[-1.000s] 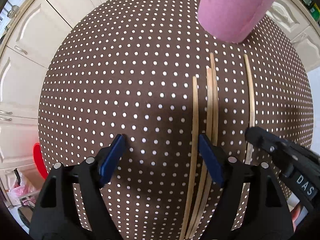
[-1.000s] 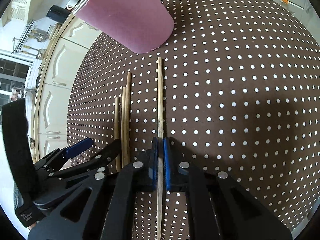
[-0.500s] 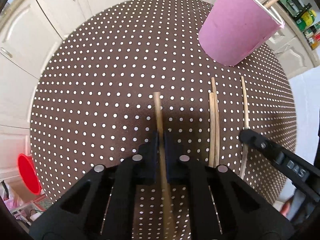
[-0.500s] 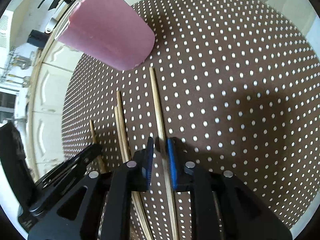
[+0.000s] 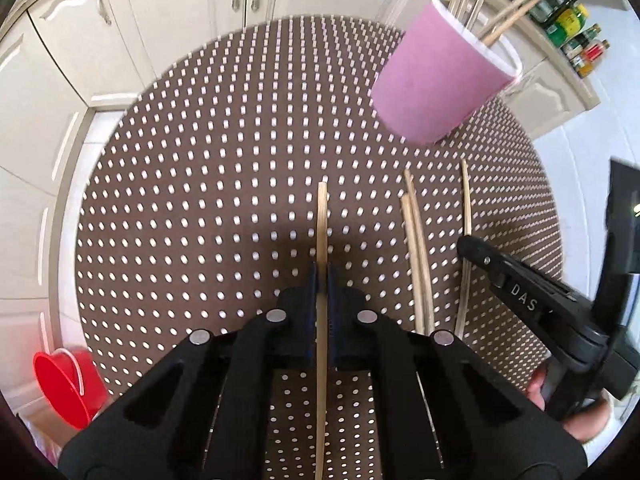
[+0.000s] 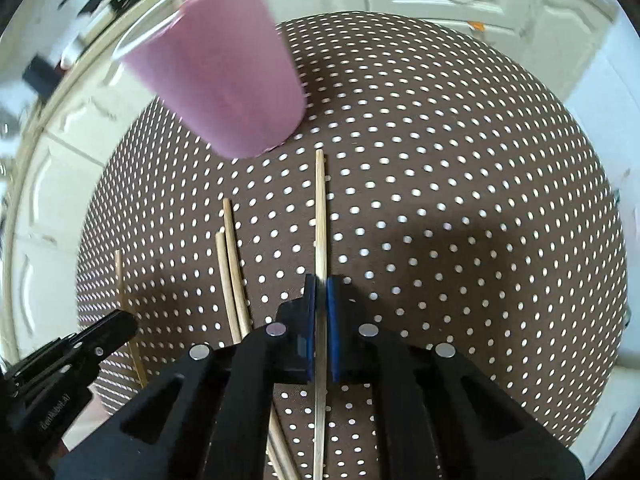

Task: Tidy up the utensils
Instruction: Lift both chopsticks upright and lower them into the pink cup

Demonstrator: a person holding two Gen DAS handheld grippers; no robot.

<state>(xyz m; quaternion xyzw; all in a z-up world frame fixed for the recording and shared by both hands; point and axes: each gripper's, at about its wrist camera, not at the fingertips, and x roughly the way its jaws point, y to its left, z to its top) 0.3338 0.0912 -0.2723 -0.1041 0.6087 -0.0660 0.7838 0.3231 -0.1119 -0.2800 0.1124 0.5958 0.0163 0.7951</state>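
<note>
One chopstick clamped in each gripper above the dotted tabletop

A bamboo chopstick point(image 5: 322, 224) is gripped by the left gripper point(image 5: 321, 280), fingers pressed together on it; another chopstick point(image 6: 320, 208) is clamped likewise in the right gripper point(image 6: 321, 292). Two loose chopsticks point(image 5: 416, 240) are left between them, and more are held in the pink cup point(image 5: 436, 80) near the tabletop's point(image 5: 192, 184) far edge.
</note>
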